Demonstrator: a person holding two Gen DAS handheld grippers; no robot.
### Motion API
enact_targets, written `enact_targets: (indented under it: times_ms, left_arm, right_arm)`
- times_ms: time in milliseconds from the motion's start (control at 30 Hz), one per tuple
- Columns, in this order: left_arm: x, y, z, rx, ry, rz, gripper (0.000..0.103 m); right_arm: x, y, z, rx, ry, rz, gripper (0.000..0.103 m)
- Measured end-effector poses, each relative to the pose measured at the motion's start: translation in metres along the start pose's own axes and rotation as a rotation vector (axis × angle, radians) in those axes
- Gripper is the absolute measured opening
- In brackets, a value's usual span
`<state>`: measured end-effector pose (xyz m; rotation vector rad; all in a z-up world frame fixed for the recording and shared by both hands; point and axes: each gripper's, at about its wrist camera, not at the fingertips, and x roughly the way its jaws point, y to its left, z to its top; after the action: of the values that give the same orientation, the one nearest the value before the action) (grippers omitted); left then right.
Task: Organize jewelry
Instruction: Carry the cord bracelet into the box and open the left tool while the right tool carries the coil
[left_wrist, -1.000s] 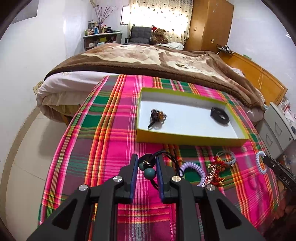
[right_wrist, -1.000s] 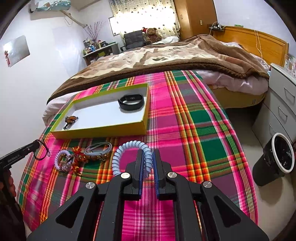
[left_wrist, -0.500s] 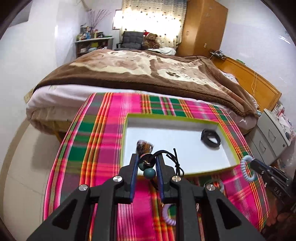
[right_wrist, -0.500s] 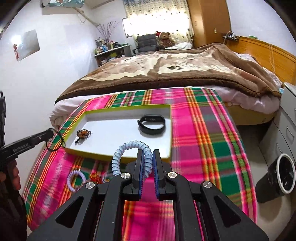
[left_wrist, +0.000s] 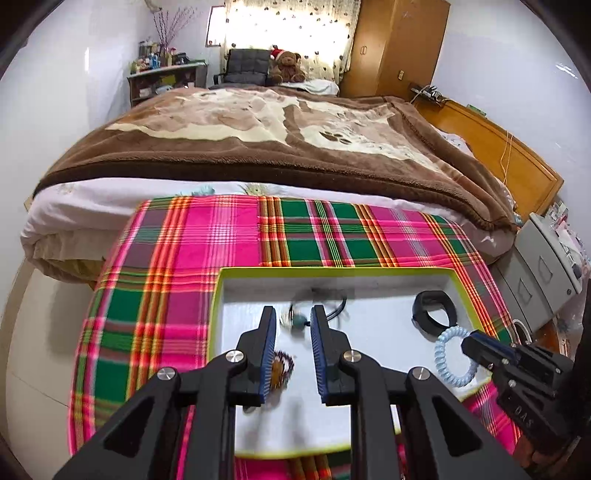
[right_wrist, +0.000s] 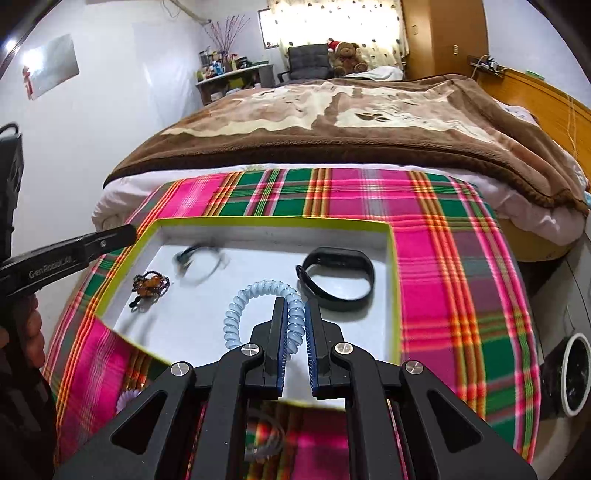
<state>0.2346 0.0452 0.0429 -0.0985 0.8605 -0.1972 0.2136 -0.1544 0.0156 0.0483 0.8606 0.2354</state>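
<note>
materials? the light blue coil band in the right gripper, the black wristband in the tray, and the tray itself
Light blue spiral coil band: looks like glossy translucent plastic, with highlights on each coil. Black wristband: likely matte silicone or rubber, a smooth strap holding its loop. White tray with yellow-green rim: probably cardboard, with thin flat walls and a dull surface.

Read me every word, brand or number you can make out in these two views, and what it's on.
"GenRobot.AI": side of the left gripper, last letters blurred.
"DAS": body of the right gripper.
Red mark on the wall poster: too blurred to read.
</note>
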Motion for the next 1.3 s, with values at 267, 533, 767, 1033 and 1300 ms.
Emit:
enact_targets:
  times_ms: [267, 533, 767, 1033, 1300]
  left_arm:
    - [0.035, 0.008, -0.001, -0.035, 0.07, 0.008, 0.02]
    - [0.053, 0.005, -0.001, -0.034, 0.106, 0.002, 0.022]
    - [0.06, -0.002, 0.001, 0.009, 0.123, 0.037, 0.03]
    - [0.068, 0.002, -0.001, 0.009, 0.151, 0.124, 0.03]
    - [0.054, 0.006, -0.003, -0.013, 0.117, 0.124, 0.036]
  right_arm:
    - [0.019, -0.003, 0.004, 0.002, 0.028, -0.006, 0.01]
    - [0.031, 0.003, 0.008, -0.021, 0.05, -0.01, 0.01]
    - [0.042, 0.011, 0.008, -0.05, 0.074, -0.027, 0.01]
    - [0.049, 0.014, 0.008, -0.073, 0.081, -0.049, 0.01]
    - [0.043, 0.019, 0.008, -0.084, 0.051, -0.053, 0.017]
